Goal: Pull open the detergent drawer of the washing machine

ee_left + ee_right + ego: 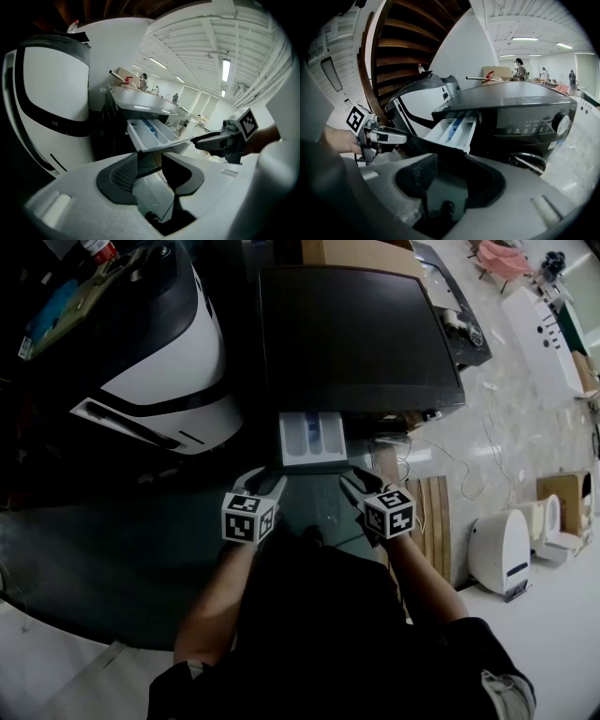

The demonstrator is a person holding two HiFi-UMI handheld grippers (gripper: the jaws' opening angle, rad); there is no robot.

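Dark short-sleeved top [309, 615], grey left tool [265, 482] and right tool [361, 486], black-and-white marker cubes [248, 518]

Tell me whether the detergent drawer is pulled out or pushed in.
Out. The detergent drawer juts from the front of the washing machine, and its compartments lie exposed in all three views.

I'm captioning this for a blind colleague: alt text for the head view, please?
Seen from above, a dark washing machine has its white detergent drawer pulled out toward a person, whose left gripper and right gripper hover open and empty just in front of it.
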